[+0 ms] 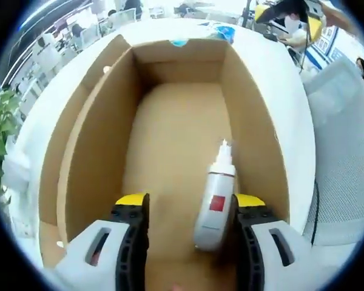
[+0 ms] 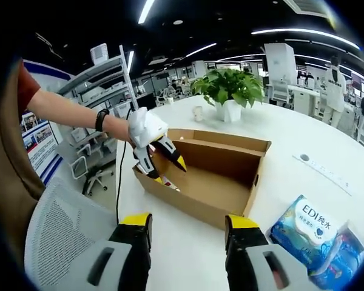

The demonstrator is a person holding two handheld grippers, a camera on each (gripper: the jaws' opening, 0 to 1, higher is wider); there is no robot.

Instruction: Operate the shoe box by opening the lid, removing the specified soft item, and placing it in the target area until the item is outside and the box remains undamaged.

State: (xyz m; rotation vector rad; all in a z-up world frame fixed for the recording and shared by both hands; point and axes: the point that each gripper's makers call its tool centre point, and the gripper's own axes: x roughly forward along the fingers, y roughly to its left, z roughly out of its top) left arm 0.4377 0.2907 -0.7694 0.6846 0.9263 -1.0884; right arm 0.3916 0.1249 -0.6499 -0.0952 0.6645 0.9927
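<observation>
So the plain brown corrugated cardboard shoe box (image 1: pixel 97 151) is sitting open-topped on the round white table (image 2: pixel 303 139), and the left gripper (image 1: pixel 191 209) is already dipped down inside it, jaws spread wide with nothing pinched yet. Lying flat on the box floor, close to the wall on the right of the left gripper view, is a small white plastic bottle with a narrow nozzle cap and a little red label (image 1: pixel 216 200), its body just inside the yellow-tipped jaw on that side. It looks light and probably a bit squeezy, but the smooth rounded plastic could easily roll or squirt out of the pads, so I'd grab it across the fat middle of the body, not the skinny neck. The cardboard walls look thin and matte, easy to dent if a jaw digs in. From the right gripper view you can see the left gripper reaching into the box while the right gripper (image 2: pixel 188 227) hangs back over the table, jaws open and empty. There's also a blue soft plastic pack of tissues (image 2: pixel 306 233) lying on the table outside the box, and a leafy green plant in a white pot (image 2: pixel 227 97) further back.
</observation>
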